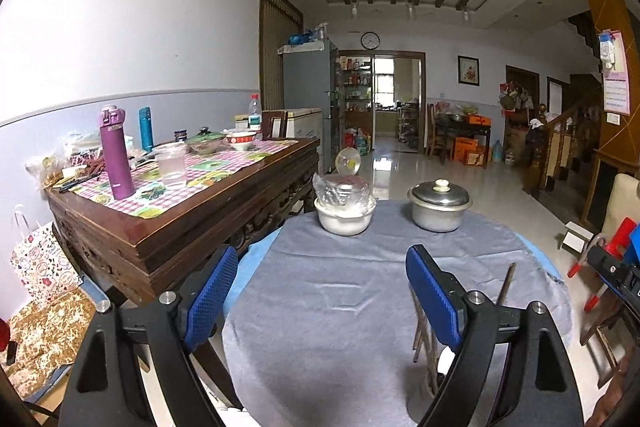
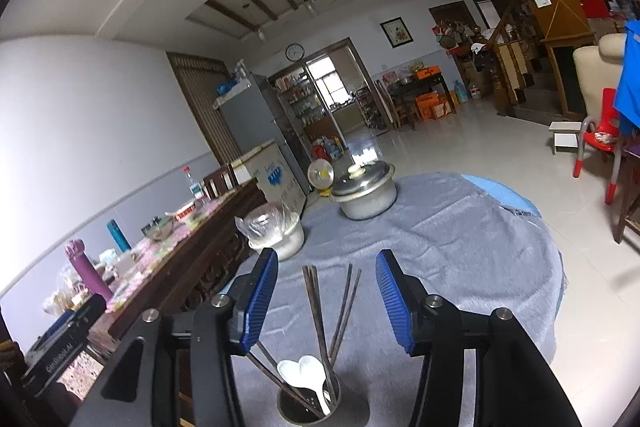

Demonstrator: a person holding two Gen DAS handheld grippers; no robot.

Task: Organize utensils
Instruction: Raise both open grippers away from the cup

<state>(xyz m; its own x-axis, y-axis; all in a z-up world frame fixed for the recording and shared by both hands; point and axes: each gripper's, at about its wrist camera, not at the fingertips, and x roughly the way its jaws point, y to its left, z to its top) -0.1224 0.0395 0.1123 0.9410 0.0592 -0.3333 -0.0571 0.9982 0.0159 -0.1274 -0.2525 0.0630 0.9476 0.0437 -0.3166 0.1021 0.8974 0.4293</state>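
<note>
Step in hand: the utensils appear already gathered. The chopsticks [image 2: 320,323] and a white spoon [image 2: 300,373] stand together in the metal holder [image 2: 324,413] at the near edge of the bench [image 2: 460,247], directly below and between the arms of the right gripper [image 2: 326,301]. Its jaws stand spread, with the chopstick tips rising in the gap but touching neither pad; nothing is pinched. This reads as a release just completed.

The left gripper [image 1: 316,301] hovers over bare cloth with its jaws spread wide and empty. In the left wrist view the chopsticks show only partly, behind its right finger.

Next move, as a judgement: draw the right gripper back and upward without brushing the leaning chopsticks, which could tip the holder.

Surface: a round bench under a wrinkled grey cloth [image 1: 340,307]. At its far side stand a lidded metal pot [image 1: 438,205] and a white bowl [image 1: 346,215] covered in plastic film, near each other but apart.

Room: a dark wooden sideboard [image 1: 192,227] with bottles and dishes stands to the left; a tiled floor leads to a far doorway.
</note>
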